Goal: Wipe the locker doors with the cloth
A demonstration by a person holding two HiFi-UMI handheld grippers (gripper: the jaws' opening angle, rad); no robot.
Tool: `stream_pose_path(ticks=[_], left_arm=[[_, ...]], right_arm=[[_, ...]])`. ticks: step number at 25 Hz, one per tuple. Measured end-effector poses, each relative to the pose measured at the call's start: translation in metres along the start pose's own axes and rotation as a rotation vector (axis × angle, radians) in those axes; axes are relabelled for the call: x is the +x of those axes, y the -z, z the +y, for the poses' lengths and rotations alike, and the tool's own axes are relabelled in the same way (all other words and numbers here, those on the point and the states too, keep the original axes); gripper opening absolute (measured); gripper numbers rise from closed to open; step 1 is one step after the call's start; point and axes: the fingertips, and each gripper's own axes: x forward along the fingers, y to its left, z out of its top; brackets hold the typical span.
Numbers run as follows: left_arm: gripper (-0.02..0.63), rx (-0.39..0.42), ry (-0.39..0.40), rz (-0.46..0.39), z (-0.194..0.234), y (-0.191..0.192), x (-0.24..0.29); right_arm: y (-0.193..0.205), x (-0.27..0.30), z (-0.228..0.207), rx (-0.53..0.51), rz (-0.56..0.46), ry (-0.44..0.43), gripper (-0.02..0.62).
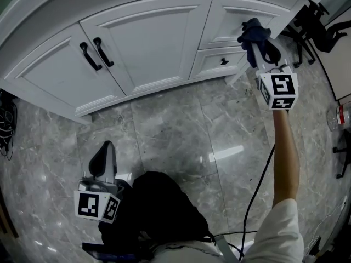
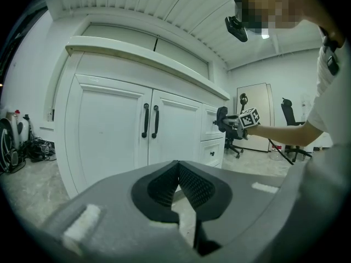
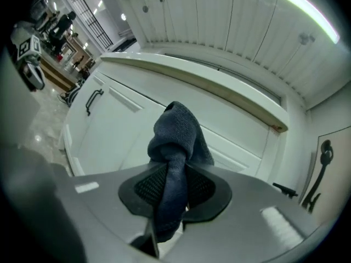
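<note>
Grey marbled floor tiles [image 1: 181, 130] are spreading out before the white cabinet [image 1: 148, 43], and a pale streak of light [image 1: 225, 155] is gleaming on them. Black office chairs [image 1: 321, 32] are standing past the cabinet's right end, and a clear bottle [image 1: 335, 116] is sitting on the floor near them. Dark cables [image 1: 6, 127] are lying in a tangle by the cabinet's left end. Overhead, a white slatted ceiling [image 2: 175, 10] is running back to a plain white wall [image 2: 263, 70], and a long strip lamp [image 3: 307, 12] is glowing.

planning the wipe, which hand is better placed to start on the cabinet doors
Right. The right tool grips the cloth close to the drawer fronts; the left tool is shut, empty and back from the doors.
</note>
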Motion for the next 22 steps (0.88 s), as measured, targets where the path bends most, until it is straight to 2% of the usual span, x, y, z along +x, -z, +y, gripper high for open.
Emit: stream_pose_path(ticks=[6, 9, 16, 19, 22], left_arm=[[0.002, -0.003, 0.002, 0.005, 0.000, 0.003, -0.002], [0.002, 0.003, -0.002, -0.001, 0.001, 0.000, -0.005], [0.002, 0.007, -0.019, 0.000, 0.005, -0.001, -0.006], [0.002, 0.006, -0.010, -0.001, 0.002, 0.000, -0.002], [0.002, 0.006, 0.001, 0.000, -0.003, 0.001, 0.001]], right_arm=[[-0.005, 0.019, 0.100, -0.002, -0.020, -0.211, 0.081], [0.002, 0.039, 0.123, -0.029, 0.001, -0.259, 0.081], [0.023, 0.069, 0.117, -0.032, 0.043, -0.269, 0.081], [0.033, 0.069, 0.108, -0.040, 0.065, -0.254, 0.081], [0.047, 0.068, 0.087, -0.004, 0.092, -0.217, 0.081]])
